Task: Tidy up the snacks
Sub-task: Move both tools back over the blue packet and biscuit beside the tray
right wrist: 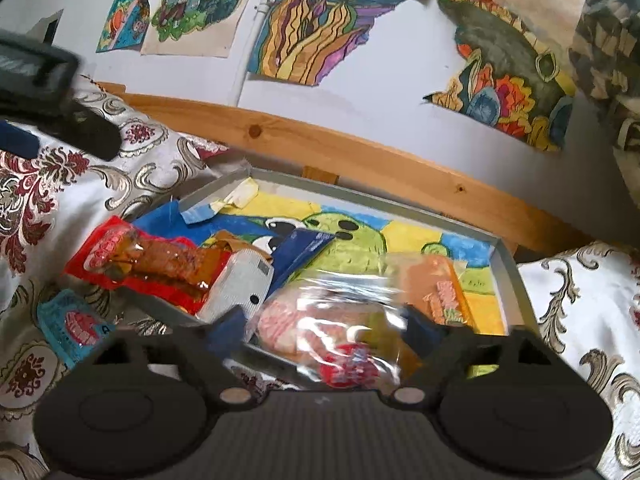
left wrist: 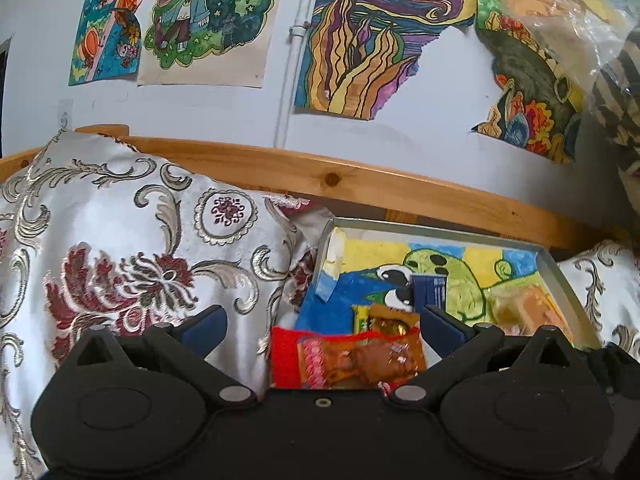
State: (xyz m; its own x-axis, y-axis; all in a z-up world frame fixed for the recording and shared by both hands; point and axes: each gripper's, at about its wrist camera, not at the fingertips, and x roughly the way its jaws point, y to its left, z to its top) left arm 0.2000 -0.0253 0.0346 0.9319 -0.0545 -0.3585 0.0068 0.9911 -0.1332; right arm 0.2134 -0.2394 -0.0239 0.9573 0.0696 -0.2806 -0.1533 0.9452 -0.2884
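The red pack [right wrist: 148, 264] lies across the tray's [right wrist: 516, 276] near-left corner, half over the rim, its long axis running left to right. It sits straight ahead of the left tongs [left wrist: 322, 322] and close, between the line of their tips; from the right tongs [right wrist: 326, 326] it is off to the left. So the left hand is the nearer one for it. The left tongs stand wide apart and hold nothing.

The right tongs are also spread, with a clear bag [right wrist: 340, 320] of snacks lying between them over the tray's near rim; whether they touch it I cannot tell.

A silver pack [right wrist: 244, 284] and a blue pack [right wrist: 308, 246] crowd the red pack's right end. A small blue packet [right wrist: 76, 326] lies outside the tray on the patterned cloth [right wrist: 40, 184]. An orange pack [right wrist: 440, 284] rests farther right inside.
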